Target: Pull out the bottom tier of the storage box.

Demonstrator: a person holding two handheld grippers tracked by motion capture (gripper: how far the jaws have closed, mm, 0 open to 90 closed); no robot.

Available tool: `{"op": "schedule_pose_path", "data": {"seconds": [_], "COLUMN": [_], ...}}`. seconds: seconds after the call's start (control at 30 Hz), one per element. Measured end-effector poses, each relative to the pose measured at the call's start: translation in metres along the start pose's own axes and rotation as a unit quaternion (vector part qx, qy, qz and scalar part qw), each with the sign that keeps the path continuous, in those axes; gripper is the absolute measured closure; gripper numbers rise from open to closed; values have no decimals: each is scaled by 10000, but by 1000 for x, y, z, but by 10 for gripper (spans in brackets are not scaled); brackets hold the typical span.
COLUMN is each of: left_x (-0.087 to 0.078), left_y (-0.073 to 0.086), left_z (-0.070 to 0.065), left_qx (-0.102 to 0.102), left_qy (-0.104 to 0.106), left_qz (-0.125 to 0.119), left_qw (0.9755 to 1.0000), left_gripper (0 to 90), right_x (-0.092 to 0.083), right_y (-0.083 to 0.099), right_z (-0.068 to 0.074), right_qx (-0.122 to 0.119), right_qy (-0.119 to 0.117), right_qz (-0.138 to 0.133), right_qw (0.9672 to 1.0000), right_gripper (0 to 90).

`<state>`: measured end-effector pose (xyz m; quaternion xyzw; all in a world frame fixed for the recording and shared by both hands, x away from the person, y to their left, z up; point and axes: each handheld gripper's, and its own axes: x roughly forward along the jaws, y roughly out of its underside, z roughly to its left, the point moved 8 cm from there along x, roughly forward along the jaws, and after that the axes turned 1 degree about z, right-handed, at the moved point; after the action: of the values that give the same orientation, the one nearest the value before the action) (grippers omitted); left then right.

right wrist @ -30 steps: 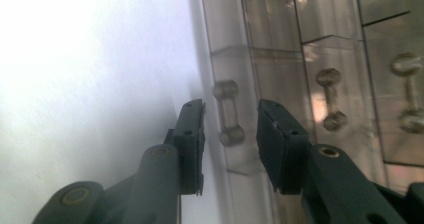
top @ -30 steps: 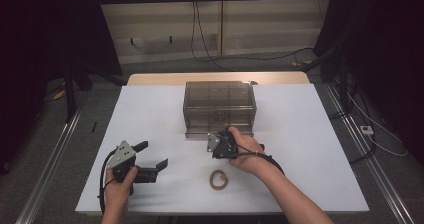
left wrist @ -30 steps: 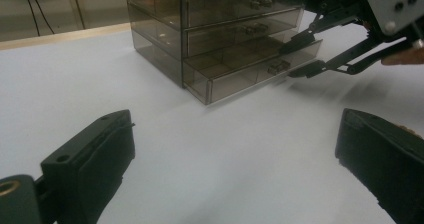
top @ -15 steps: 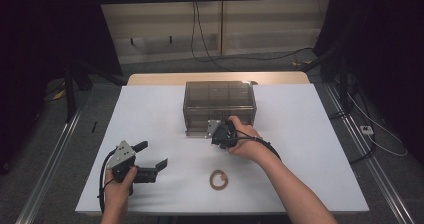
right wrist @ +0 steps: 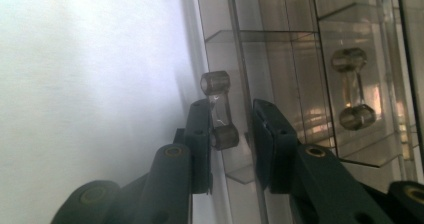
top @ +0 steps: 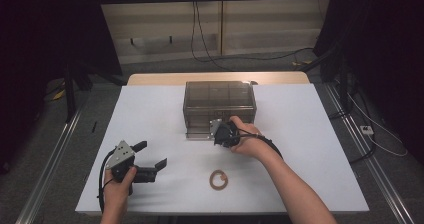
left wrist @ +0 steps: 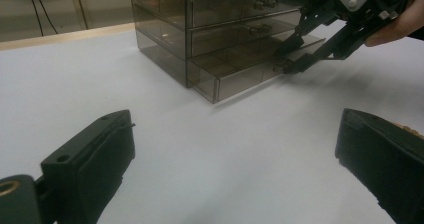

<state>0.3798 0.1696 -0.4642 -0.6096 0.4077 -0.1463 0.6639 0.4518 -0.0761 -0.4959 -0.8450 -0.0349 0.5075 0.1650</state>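
Straddling the drawer handle (right wrist: 220,111), right tool (right wrist: 232,134) closing.

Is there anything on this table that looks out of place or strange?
One thing: the bottom drawer of the smoked plastic drawer box stands pulled out, while those above are shut. A tan ring lies loose on the table. Nothing is spilled or damaged.

White table (top: 310,134), grey floor (top: 75,139), beige wall panels (top: 160,29), dark surroundings

no readable text, labels or numbers anywhere
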Motion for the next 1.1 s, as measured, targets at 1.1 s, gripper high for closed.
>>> {"op": "schedule_pose_path", "data": {"seconds": [1.1], "left_x": [1], "left_y": [0], "left_z": [-1], "left_qx": [13], "left_qy": [2], "left_qz": [20], "left_qw": [10000], "left_gripper": [27], "right_x": [-13], "right_y": [4], "right_z": [23], "right_qx": [-164], "right_qy": [-163], "right_qz": [-47], "right_qw": [9997], "right_gripper": [711]}}
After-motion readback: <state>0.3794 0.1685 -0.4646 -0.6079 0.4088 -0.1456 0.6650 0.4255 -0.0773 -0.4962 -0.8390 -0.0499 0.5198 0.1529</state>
